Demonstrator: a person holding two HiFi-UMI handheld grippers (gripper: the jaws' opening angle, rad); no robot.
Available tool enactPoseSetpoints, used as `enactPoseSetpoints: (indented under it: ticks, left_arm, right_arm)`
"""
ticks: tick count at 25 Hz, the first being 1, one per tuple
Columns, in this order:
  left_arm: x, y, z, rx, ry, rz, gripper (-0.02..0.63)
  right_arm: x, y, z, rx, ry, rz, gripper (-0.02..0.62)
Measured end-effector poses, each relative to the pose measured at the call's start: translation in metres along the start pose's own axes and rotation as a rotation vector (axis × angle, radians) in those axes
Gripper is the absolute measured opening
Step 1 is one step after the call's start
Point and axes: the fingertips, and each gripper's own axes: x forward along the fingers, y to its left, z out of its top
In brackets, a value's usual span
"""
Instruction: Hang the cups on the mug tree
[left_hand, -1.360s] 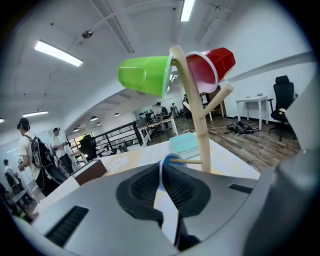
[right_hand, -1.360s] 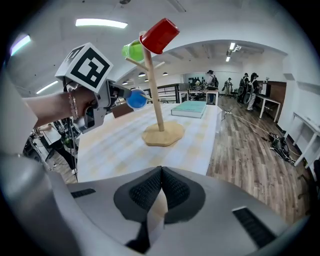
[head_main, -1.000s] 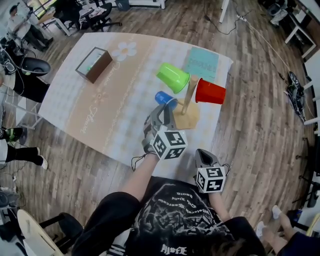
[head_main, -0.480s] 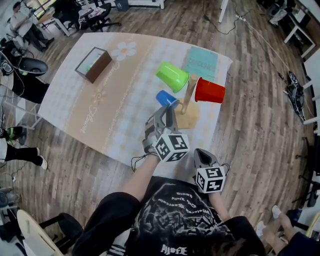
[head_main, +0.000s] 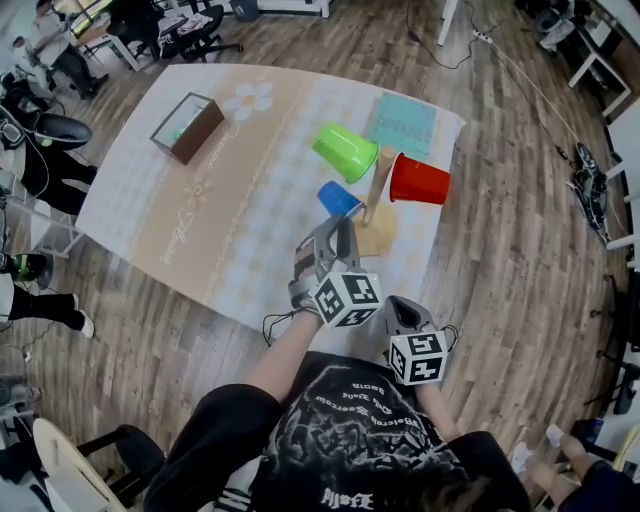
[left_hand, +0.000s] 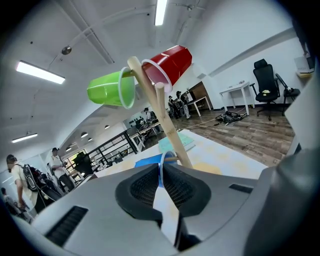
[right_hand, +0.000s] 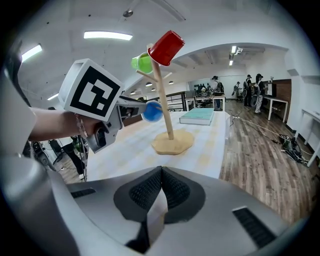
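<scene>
Wood floor is ringing one clothed table, its one mug tree bearing a green cup and a red cup, while the left gripper is pinching the rim of the third, a blue cup, beside it and the right gripper is hovering closed, empty.

no legible text, shirt print unreadable

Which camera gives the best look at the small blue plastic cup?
The right gripper view: the small blue plastic cup shows from the side, at the left gripper's tip. The head view shows the cup from above; the left gripper view shows only its pinched rim.
</scene>
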Motion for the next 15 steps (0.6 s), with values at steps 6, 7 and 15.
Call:
enactPoseSetpoints:
  ticks: [6, 7, 15]
  left_arm:
    - [-0.001, -0.004, -0.003, 0.007, -0.009, -0.009, 0.035]
    - [-0.001, -0.006, -0.003, 0.014, -0.012, -0.015, 0.035]
    - [-0.001, -0.018, -0.004, -0.010, -0.038, -0.046, 0.041]
  right_arm:
    - [0.001, -0.003, -0.004, 0.009, 0.018, -0.016, 0.009]
    - [0.000, -0.003, -0.004, 0.009, 0.018, -0.015, 0.009]
    - [0.000, -0.001, -0.004, 0.005, 0.013, -0.005, 0.009]
